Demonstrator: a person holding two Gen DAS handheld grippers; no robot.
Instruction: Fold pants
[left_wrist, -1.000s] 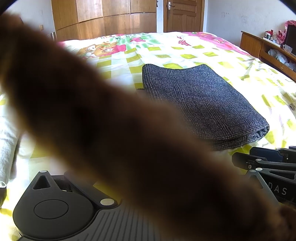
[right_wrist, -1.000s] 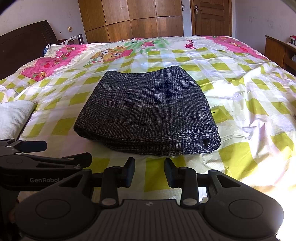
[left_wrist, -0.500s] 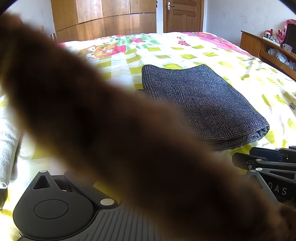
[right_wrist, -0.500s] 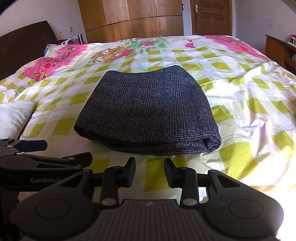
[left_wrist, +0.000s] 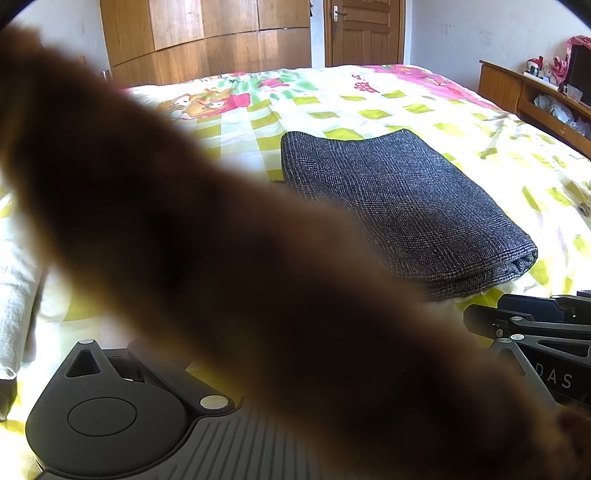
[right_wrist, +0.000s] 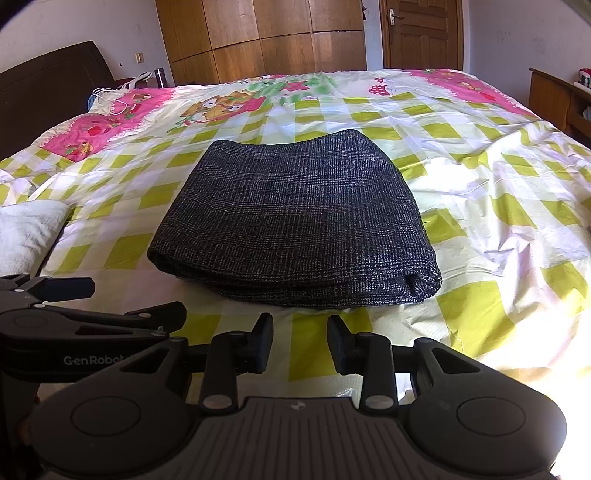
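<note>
Right claw (right_wrist: 300, 343): fingers apart, nothing between, parked just short of pants' near fold, likely because folding looks finished. Left claw (right_wrist: 92, 310): fingers hidden by blurred brown mass across lens; state unclear. Dark grey woven pants (right_wrist: 295, 225): compact folded stack, mid-bed on yellow-green checked bedsheet (right_wrist: 498, 206).

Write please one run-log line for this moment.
pants: folded, flat on bed | right gripper: open, empty, short of pants | left gripper: beside right; its own camera mostly blocked by blur

i'm looking into a home bedroom: a bed (right_wrist: 480, 177) with a cartoon quilt, wooden wardrobe (right_wrist: 258, 37), door (right_wrist: 421, 33), dark headboard (right_wrist: 44, 92).
</note>
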